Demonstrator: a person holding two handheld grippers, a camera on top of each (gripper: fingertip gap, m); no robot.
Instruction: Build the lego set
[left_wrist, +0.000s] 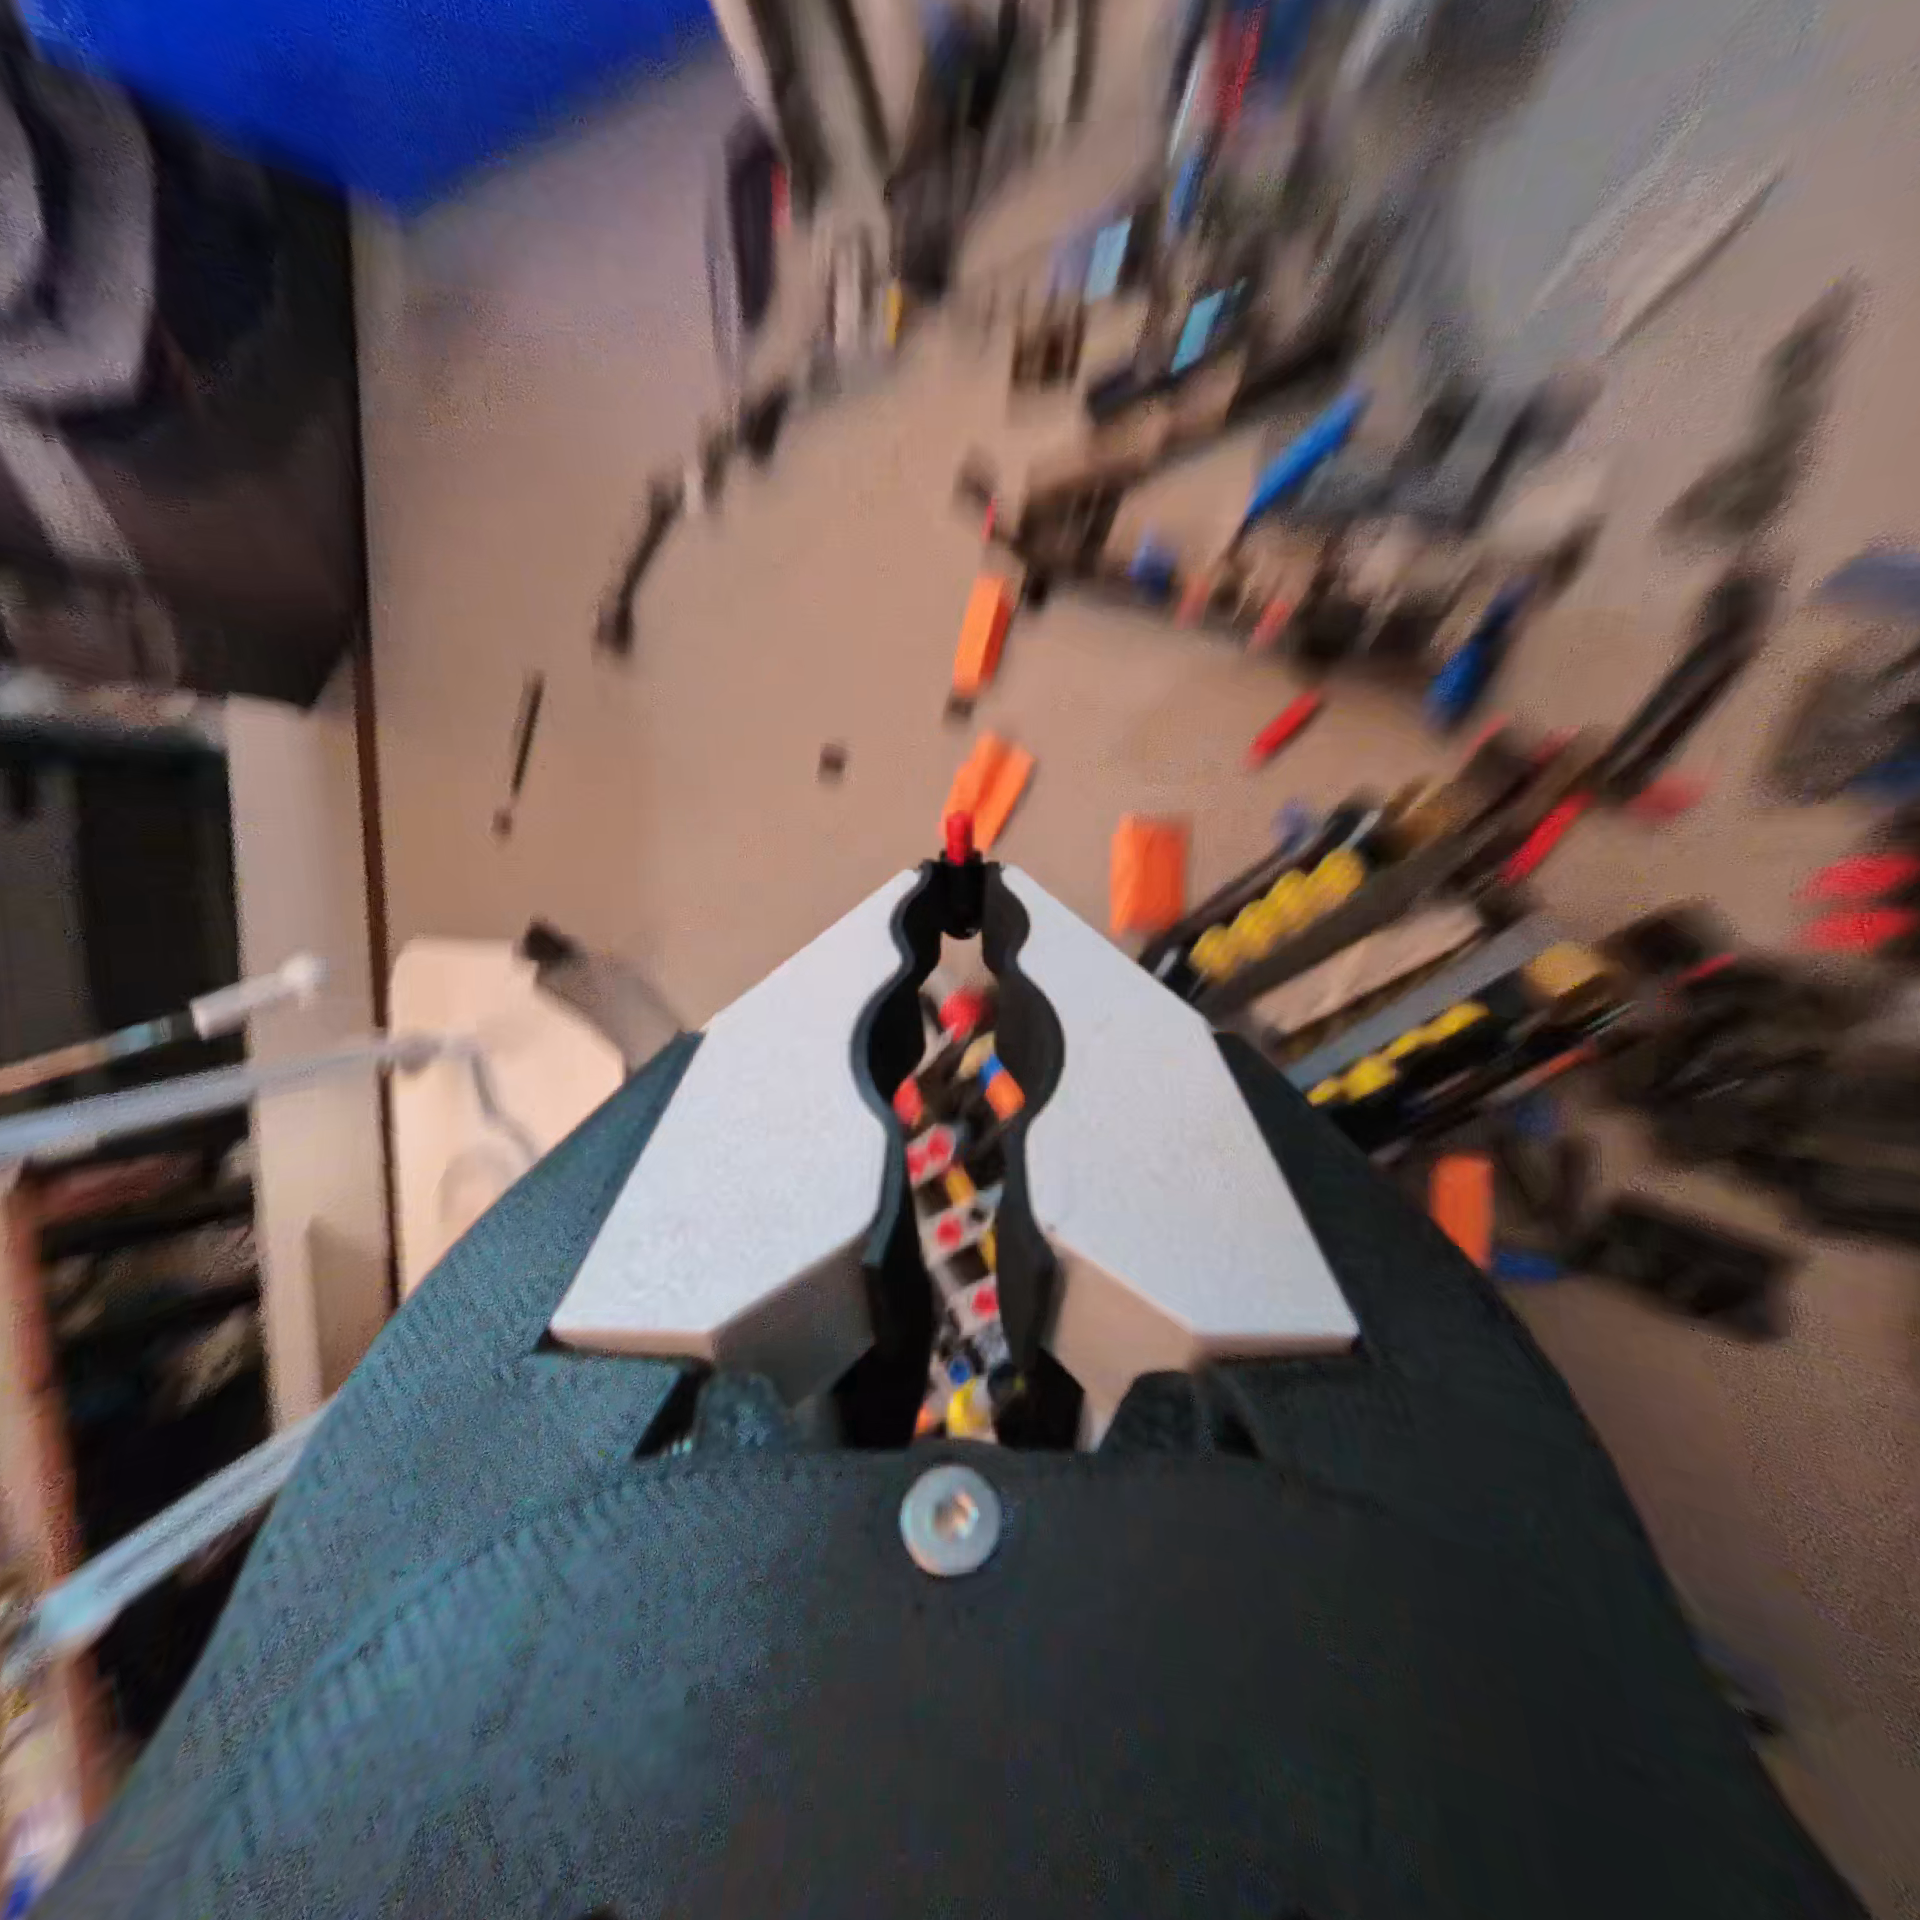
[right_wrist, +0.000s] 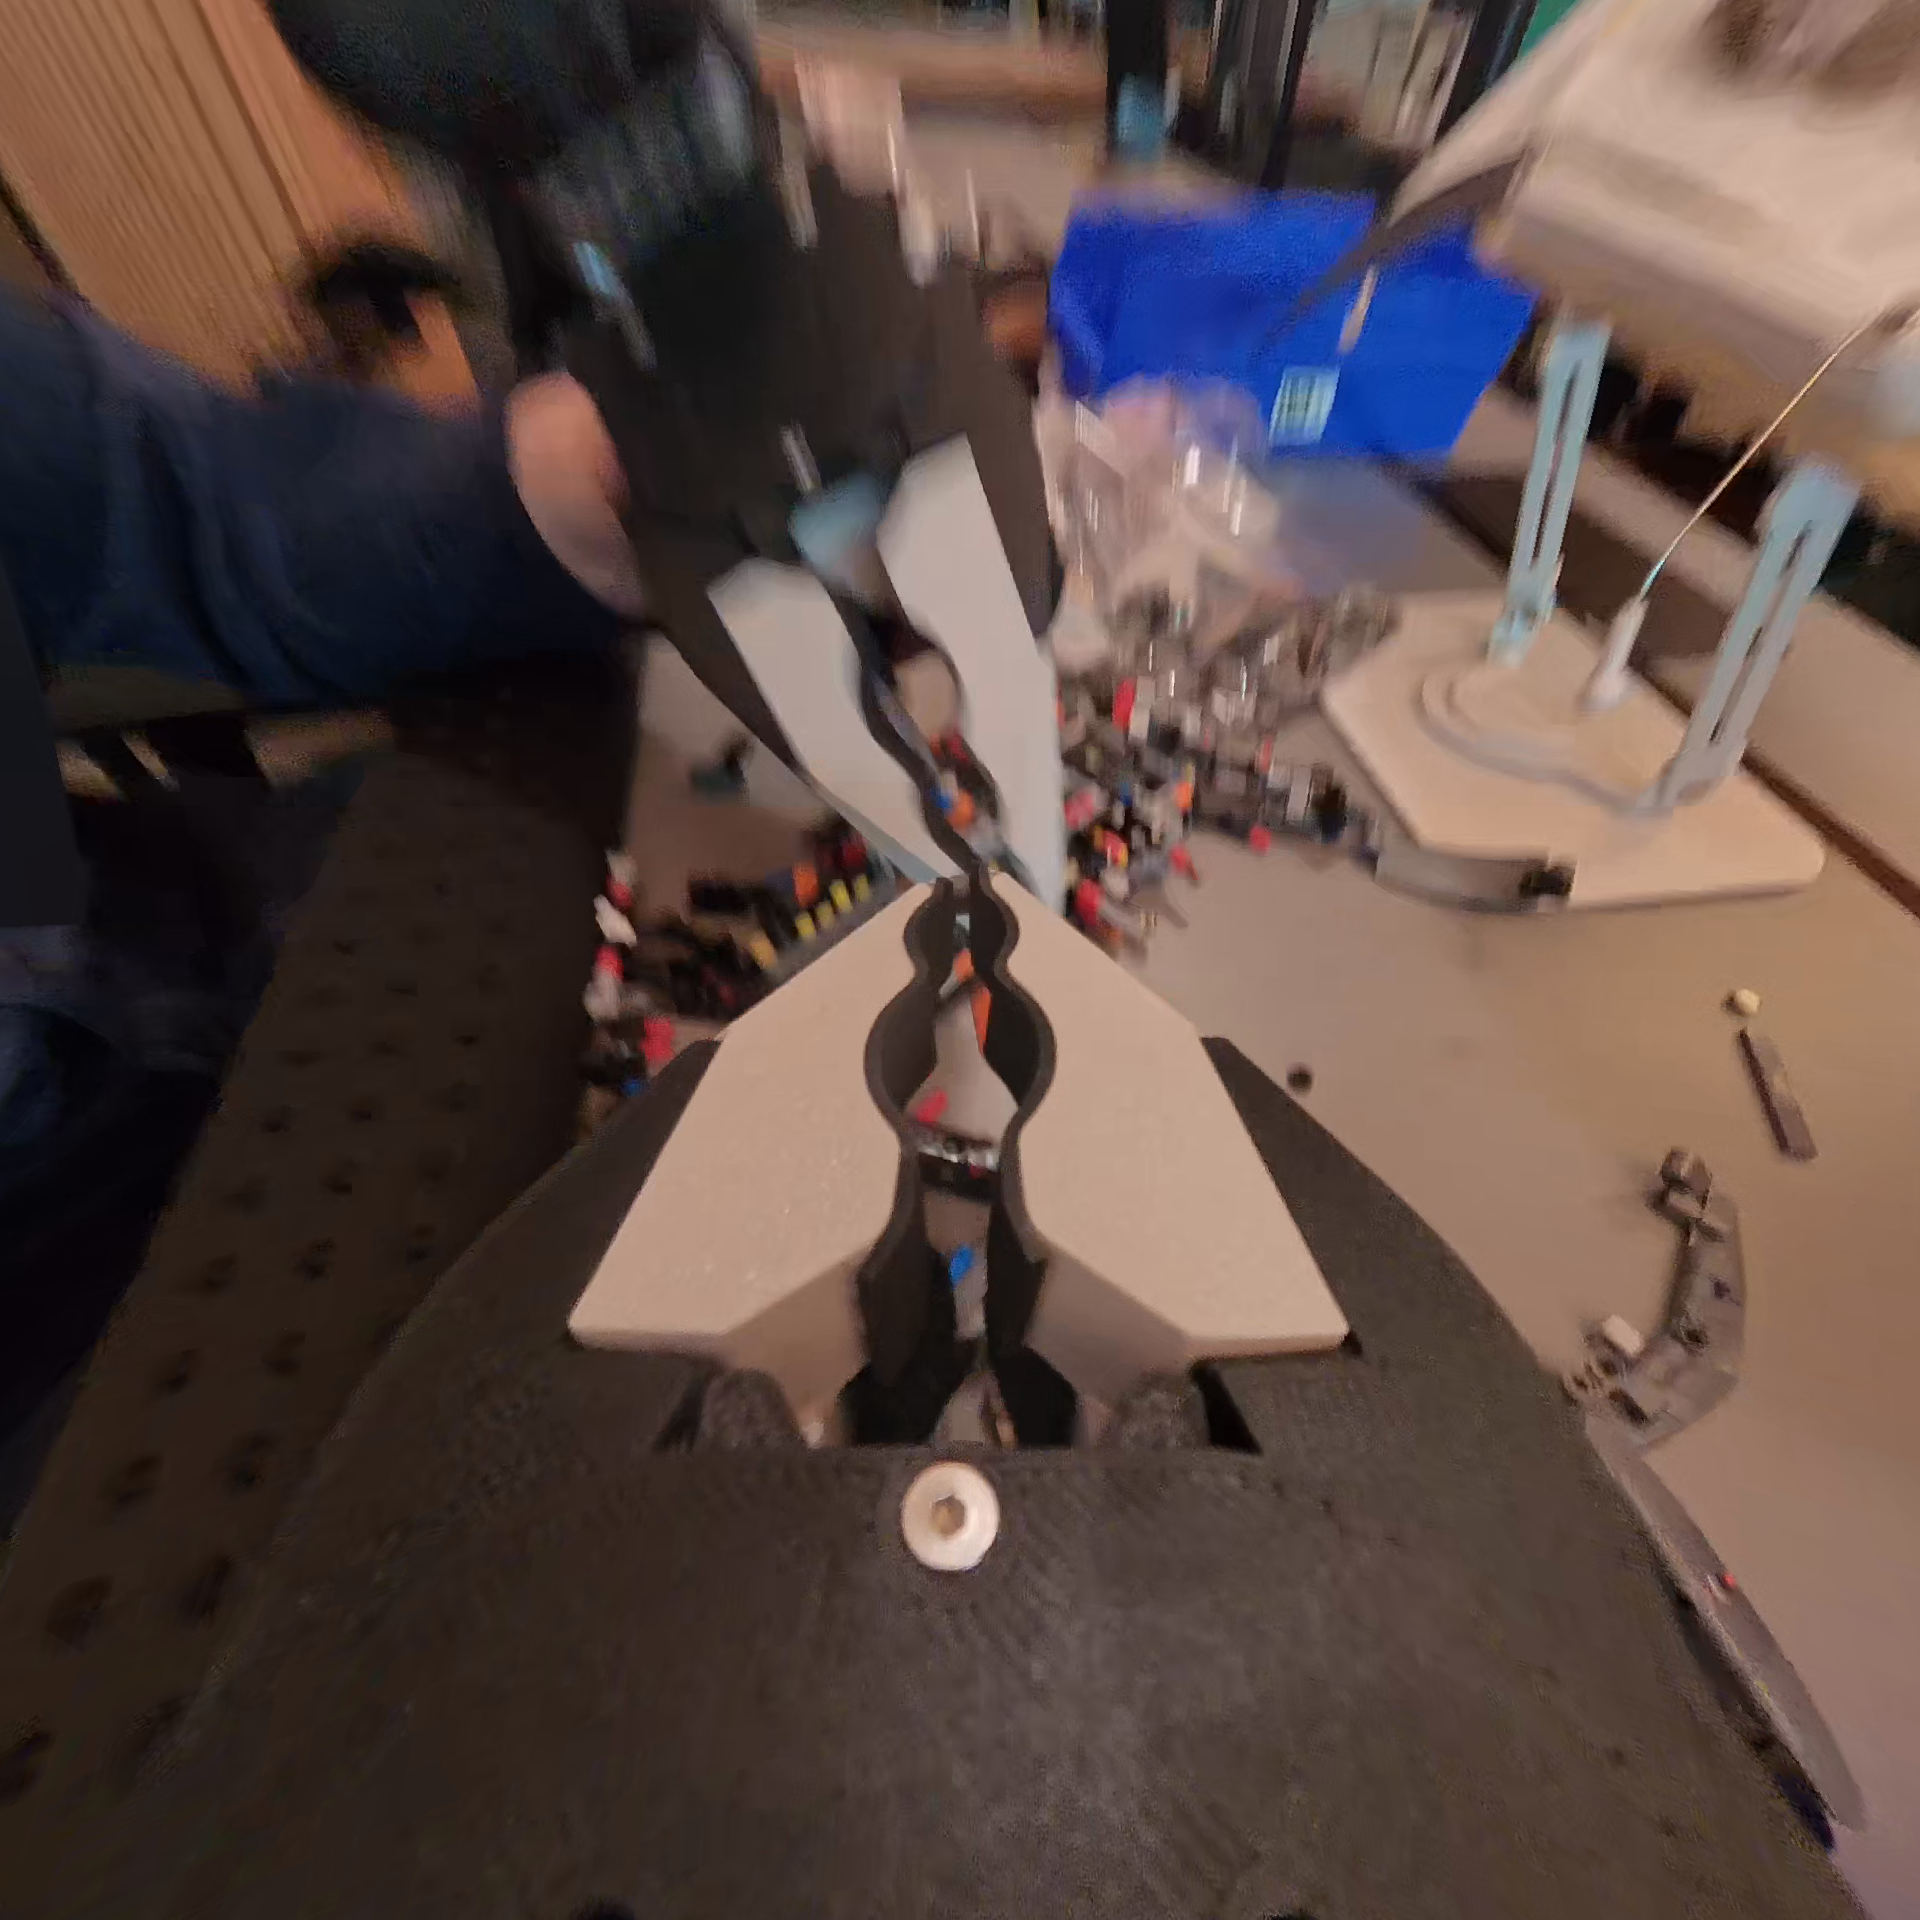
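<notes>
In the left wrist view, my left gripper (left_wrist: 958, 891) is shut on a small black lego piece (left_wrist: 956, 902) with a red pin (left_wrist: 958, 829) sticking out past the tips. A lego assembly with red pins (left_wrist: 951, 1236) shows through the gap between its jaws. In the right wrist view, my right gripper (right_wrist: 958, 902) has its jaws closed at the tips; blur hides whether anything is between them. The left gripper (right_wrist: 961, 871), held by a hand (right_wrist: 566, 488), comes down from the upper left and meets the right gripper tip to tip.
Many loose lego pieces (left_wrist: 1351, 582) lie over the grey table, some of them orange (left_wrist: 982, 634). In the right wrist view there are a lego pile (right_wrist: 1132, 800), a white stand (right_wrist: 1579, 821), a blue box (right_wrist: 1247, 312), a curved grey lego part (right_wrist: 1688, 1309) and a black perforated board (right_wrist: 312, 1143).
</notes>
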